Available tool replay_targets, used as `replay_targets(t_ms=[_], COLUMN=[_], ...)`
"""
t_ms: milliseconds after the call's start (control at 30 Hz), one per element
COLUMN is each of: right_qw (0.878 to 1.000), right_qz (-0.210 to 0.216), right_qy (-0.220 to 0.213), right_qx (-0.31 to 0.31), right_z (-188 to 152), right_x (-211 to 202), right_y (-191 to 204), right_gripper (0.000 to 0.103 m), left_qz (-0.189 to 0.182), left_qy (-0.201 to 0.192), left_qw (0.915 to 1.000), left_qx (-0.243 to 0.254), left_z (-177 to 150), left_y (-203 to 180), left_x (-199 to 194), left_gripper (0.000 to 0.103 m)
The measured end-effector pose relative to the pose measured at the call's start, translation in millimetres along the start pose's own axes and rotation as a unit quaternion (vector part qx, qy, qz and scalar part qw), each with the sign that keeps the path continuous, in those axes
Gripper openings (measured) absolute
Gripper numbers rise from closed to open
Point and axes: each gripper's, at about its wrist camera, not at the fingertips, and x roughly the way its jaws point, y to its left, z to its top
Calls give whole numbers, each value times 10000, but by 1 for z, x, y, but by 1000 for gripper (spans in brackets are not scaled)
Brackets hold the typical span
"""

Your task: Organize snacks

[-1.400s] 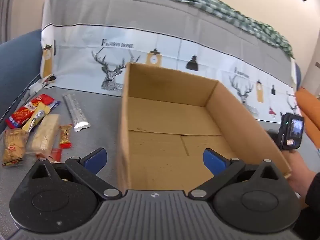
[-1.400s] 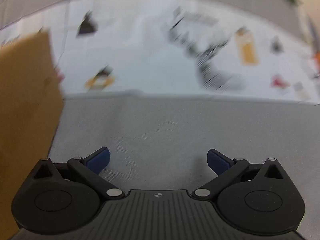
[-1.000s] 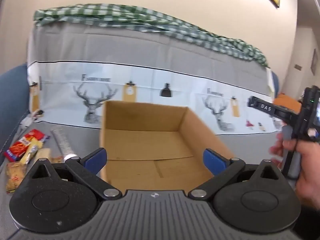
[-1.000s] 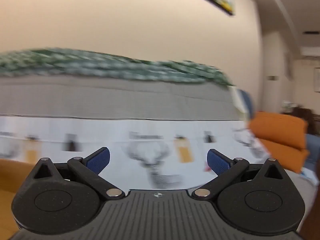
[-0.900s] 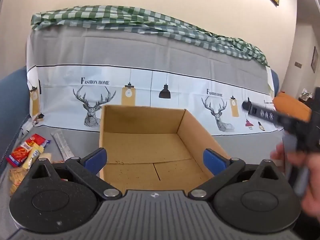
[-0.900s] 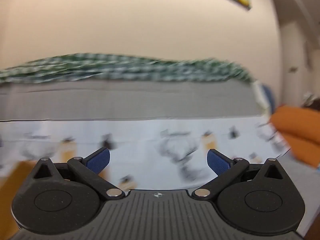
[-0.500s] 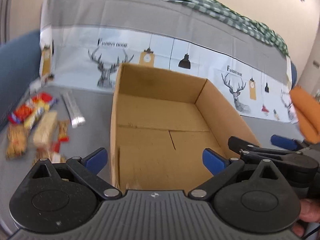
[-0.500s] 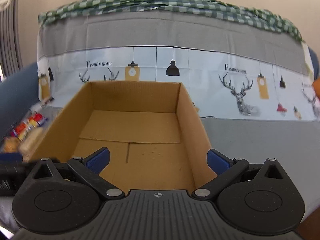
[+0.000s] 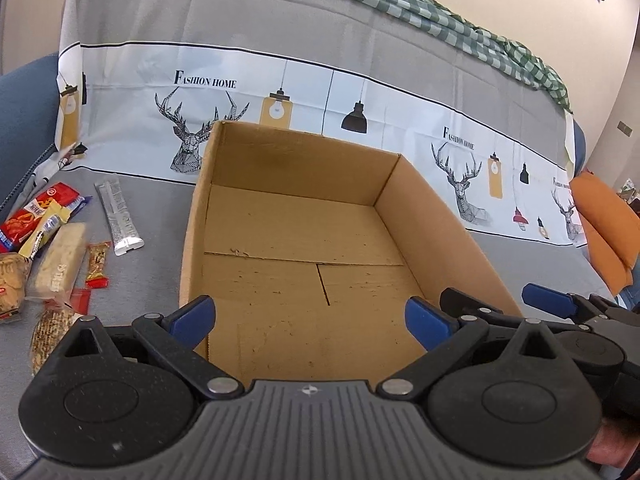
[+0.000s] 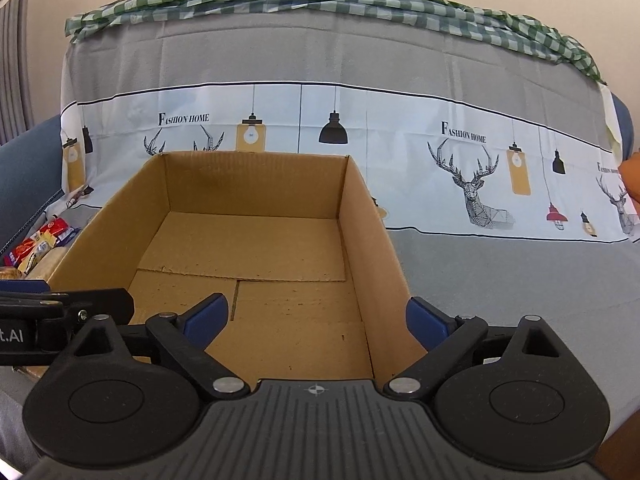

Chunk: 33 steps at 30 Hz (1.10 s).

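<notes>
The left wrist view showed the snacks (image 9: 52,240) in full, a loose heap on the grey cover (image 9: 140,216) left of the box (image 9: 304,240); the right wrist view caught only a sliver of them (image 10: 38,250) past the box's (image 10: 256,248) left wall. The left view also took in the right gripper (image 9: 500,304) at the box's right wall.

The snacks were small packets: a red bag (image 9: 34,210), a yellow one across it, a pale bar (image 9: 60,264), a silver stick (image 9: 118,220) (nearest the box, apart from it), a little red-and-gold candy (image 9: 98,264). Bar and stick lay lengthwise, pointing away toward the printed backrest (image 9: 360,92).

The left gripper (image 9: 308,316) stood wide over the box, nothing between its jaws. The right gripper's (image 10: 316,316) jaws were closing from wide, astride the box's right wall but not pressing it.
</notes>
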Motion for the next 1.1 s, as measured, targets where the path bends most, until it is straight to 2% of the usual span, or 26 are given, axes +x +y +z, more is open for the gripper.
replay_targets(t_ms=[767, 1100], right_qw=[9994, 9998], right_qz=[-70, -70], right_qy=[-309, -167], right_qx=[109, 103], right_z=[-4, -4], right_x=[3, 7], right_y=[12, 13], right_gripper=[94, 94], left_qz=[-51, -67], left_qy=[18, 35], left_qw=[10000, 10000], left_qx=[-40, -34], left_z=[-1, -1], left_y=[-2, -2], left_x=[-2, -2], left_gripper=[101, 101])
